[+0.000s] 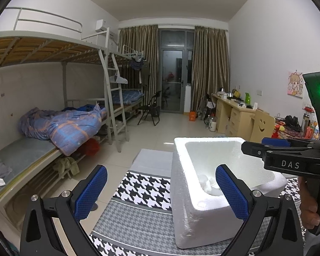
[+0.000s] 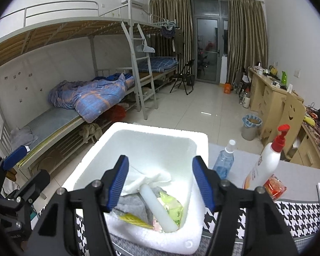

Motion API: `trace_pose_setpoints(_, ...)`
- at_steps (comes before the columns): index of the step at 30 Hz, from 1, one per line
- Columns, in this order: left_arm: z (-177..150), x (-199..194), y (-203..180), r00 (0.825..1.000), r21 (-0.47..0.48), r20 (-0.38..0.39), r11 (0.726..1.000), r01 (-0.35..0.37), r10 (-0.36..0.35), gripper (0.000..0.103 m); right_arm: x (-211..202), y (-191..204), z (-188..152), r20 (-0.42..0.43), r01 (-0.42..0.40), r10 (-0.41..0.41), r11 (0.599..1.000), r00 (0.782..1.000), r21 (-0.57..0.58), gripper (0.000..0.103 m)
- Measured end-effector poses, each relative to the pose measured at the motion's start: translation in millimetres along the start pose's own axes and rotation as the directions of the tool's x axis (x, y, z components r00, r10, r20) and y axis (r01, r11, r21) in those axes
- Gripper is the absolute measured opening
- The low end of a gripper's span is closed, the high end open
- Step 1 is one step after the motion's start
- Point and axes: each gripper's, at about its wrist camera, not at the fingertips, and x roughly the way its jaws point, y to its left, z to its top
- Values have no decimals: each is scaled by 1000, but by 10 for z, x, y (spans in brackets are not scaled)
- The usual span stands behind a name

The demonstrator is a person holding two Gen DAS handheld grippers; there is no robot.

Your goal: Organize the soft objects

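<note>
Foam box (image 2: 199, 149) w/ cloth (image 2: 151, 178), white tube (image 2: 157, 208), packets (image 2: 172, 205)

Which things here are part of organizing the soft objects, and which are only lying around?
Belong to the job:
- foam box
- white cloth inside it
- foam stick inside it
- green packet inside it

Just lying about:
- spray bottle
- pump bottle
- red packet

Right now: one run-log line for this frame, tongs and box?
left tongs: open, empty | right tongs: open, empty, over foam box | box: white cloth, white tube, packets | step: drop-off
</note>
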Motion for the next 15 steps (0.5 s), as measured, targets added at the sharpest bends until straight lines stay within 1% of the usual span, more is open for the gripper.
trace_pose_setpoints(8,-13,-62,-84,1000,4,4,1000,11,-11,102,-187,-35,0,29,-7,7,1000,1000,3,67)
trace_pose_setpoints(15,9,-188,-224,999,26,20,999,36,-37,102,-339,-126,-111,41,0,-1,1000,999,26,67)
